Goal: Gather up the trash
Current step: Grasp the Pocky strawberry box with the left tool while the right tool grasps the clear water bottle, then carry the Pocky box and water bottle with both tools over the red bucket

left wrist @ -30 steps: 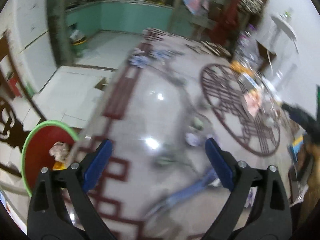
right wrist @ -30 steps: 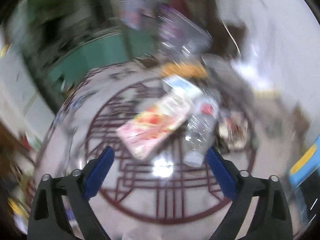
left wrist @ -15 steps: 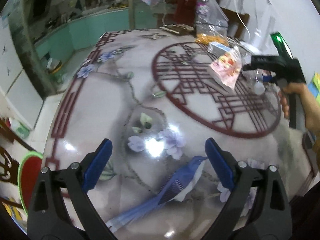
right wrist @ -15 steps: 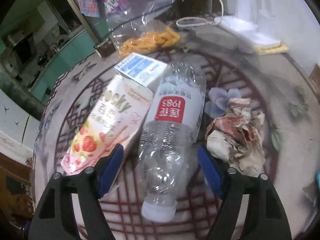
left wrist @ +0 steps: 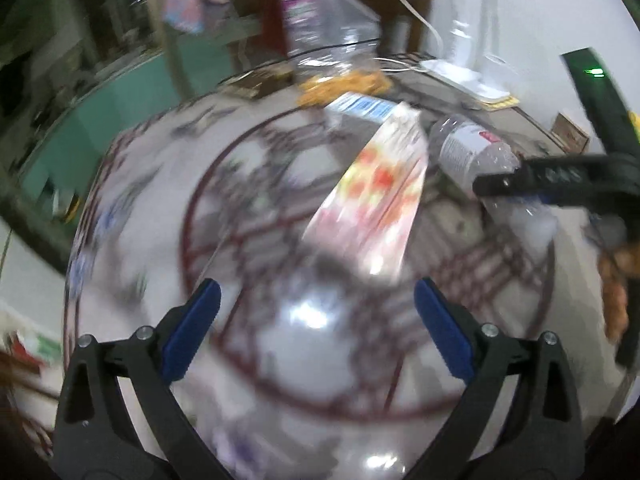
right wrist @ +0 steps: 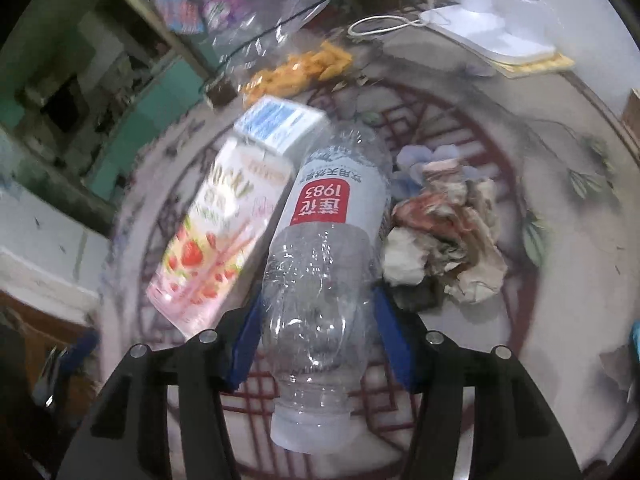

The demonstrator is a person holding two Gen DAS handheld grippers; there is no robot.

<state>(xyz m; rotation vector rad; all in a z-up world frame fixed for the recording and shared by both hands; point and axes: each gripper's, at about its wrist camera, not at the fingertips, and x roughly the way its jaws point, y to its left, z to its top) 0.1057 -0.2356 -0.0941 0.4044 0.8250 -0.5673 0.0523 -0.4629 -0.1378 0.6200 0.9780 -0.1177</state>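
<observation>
- Right gripper (right wrist: 316, 344): jaws closing around the clear plastic bottle (right wrist: 324, 264); the blue pads sit at its crushed lower body, one on each side, and appear to touch it. Firm pinch not confirmed.
- Bottle lies on its side on the counter (right wrist: 560, 240), cap end toward the camera, red label facing up.
- Left gripper (left wrist: 316, 328): jaws spread wide, nothing between them, above bare counter on the near side of the bottle's cluster.
- Just left of the bottle: pink strawberry snack box (right wrist: 216, 240), touching it or nearly so. Behind the bottle: small blue-and-white carton (right wrist: 280, 124). Just right of the bottle: crumpled paper wad (right wrist: 444, 240).
- Step in hand, judged: first pick of the trash pile, the bottle. Next move calls for a full squeeze before lifting; thin crushed plastic may slip or buckle, and the lift should clear the snack box.
- Left hand looks set for the snack box, judged.
- Farther behind the bottle: clear bag with orange snacks (right wrist: 300, 68), white cable and white device (right wrist: 492, 32) near the wall.
- Counter glossy, with dark red lattice circle and flower print; teal cabinets beyond. Left view heavily blurred.
</observation>
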